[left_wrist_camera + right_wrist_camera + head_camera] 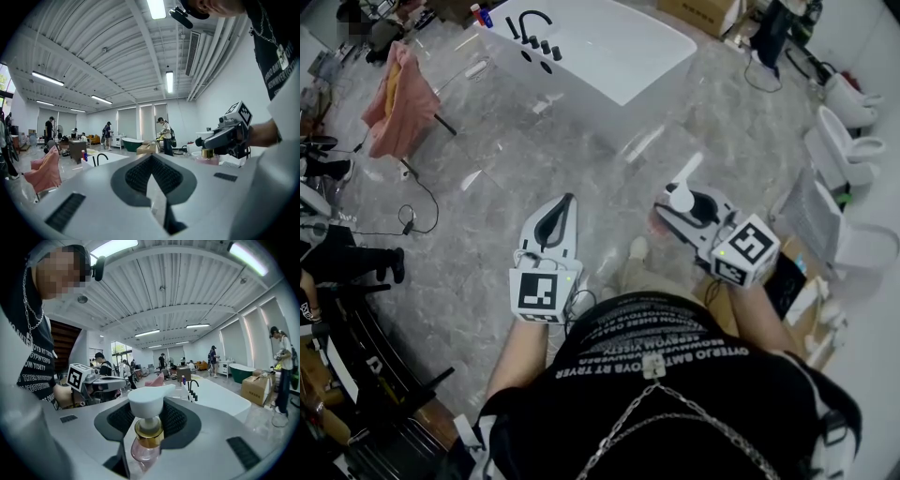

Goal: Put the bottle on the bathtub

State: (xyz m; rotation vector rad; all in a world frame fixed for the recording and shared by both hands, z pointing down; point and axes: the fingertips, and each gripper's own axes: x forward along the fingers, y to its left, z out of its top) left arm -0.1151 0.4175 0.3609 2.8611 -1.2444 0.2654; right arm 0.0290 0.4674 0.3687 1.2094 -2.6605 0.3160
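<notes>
Nearest to us is our black shirt (675, 375) with a metal chain over it, and from it both arms reach forward above the grey marble floor (506, 159).

The left gripper (566, 204) is held low on the left side. Its own view shows its jaws pressed together at the tips, with nothing between them. Its marker cube (544, 292) sits close to our body.

The right gripper (682, 214) is just beside it on the right, the two apart from each other, and its marker cube (747, 250) points toward us. Its jaws are clamped on the bottle (148, 430). This is a pink bottle with a gold collar and a white pump head, and it stands upright between the jaws. In the head view we see the white pump (680, 195) stick out in front of this gripper. The bottle is in the air over the floor, well apart from the bathtub.

Farther ahead stands the white bathtub (614, 52), with a black faucet (534, 23) on its near left end and small bottles (478, 14) at its corner. To the left of it a pink cloth (398, 89) hangs on a stand. At the right edge there are white toilets (848, 103).
</notes>
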